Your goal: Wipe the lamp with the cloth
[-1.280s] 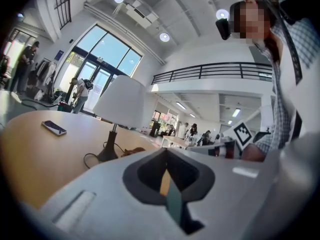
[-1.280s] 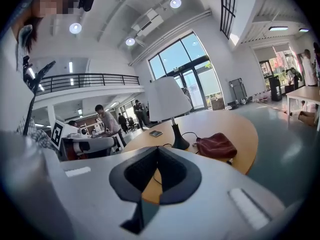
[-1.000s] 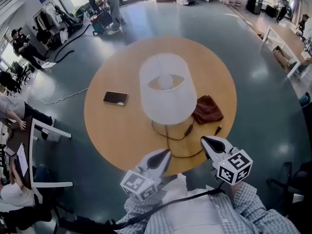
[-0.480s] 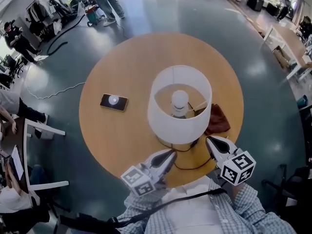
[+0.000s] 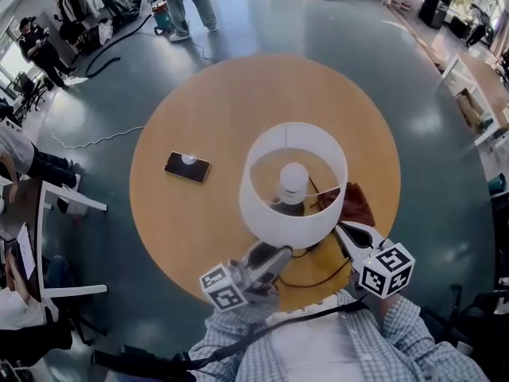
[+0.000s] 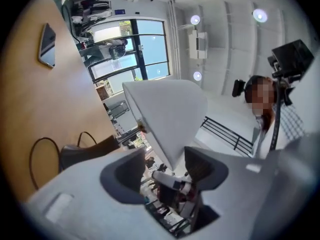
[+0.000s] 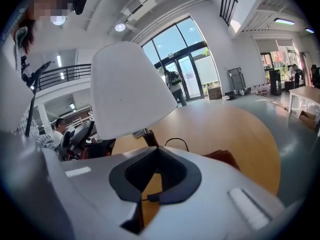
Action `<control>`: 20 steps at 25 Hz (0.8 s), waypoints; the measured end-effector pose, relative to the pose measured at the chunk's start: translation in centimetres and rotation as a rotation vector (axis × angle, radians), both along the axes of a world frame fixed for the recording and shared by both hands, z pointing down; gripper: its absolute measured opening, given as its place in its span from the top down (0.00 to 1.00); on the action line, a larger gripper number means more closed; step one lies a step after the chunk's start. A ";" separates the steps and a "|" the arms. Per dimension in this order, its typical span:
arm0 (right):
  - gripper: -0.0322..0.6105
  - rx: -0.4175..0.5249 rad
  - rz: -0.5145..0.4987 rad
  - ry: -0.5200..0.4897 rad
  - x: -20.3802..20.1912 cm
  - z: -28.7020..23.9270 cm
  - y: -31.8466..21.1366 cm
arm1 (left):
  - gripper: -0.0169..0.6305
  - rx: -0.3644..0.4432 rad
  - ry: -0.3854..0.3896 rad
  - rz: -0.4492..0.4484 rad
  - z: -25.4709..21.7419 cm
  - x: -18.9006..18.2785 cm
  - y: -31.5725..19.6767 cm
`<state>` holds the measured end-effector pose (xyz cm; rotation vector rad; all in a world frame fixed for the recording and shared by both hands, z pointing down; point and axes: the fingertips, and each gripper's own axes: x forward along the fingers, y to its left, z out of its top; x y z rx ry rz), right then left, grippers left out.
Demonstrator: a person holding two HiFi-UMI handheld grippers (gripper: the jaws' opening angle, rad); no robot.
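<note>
The lamp's white shade stands over the near middle of the round wooden table, with its bulb showing from above. The brown cloth lies crumpled on the table just right of the lamp, half hidden by the shade. My left gripper is at the shade's near rim; its jaws have just been opening and stand open, with the shade reaching down toward the gap and neither pad pressing on it. My right gripper is shut and empty, close in front of the cloth and right of the shade.
A black phone lies on the table's left part. The lamp's black cord loops near the front edge, between the grippers. People, chairs and a hose stand on the floor at the back and left, away from the table.
Both grippers have moved forward to the lamp's near side. The left one has rolled and opened its jaws. The view now looks straight down into the shade.
</note>
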<state>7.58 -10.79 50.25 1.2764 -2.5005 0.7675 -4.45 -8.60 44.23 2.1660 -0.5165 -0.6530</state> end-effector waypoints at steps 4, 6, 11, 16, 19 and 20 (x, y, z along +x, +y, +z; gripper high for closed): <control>0.94 -0.007 -0.025 0.000 0.0 0.4 -0.6 | 0.59 0.014 0.006 0.006 -0.3 0.3 -0.2; 0.94 -0.014 -0.036 -0.001 0.0 0.8 -0.7 | 0.59 0.025 0.006 0.017 -0.4 0.5 -0.2; 0.94 -0.020 -0.063 0.003 -0.3 1.5 -0.9 | 0.65 0.077 0.092 0.035 -2.0 0.1 -0.3; 0.94 -0.026 -0.080 0.006 -0.4 2.3 -1.2 | 0.71 0.116 0.107 0.062 -2.3 0.2 -0.2; 0.94 -0.025 -0.092 0.016 -0.6 2.9 -1.4 | 0.75 0.134 0.107 0.071 -2.3 0.2 -0.3; 0.94 -0.020 -0.097 0.024 -0.6 3.2 -1.6 | 0.75 0.138 0.107 0.073 -2.2 0.1 -0.3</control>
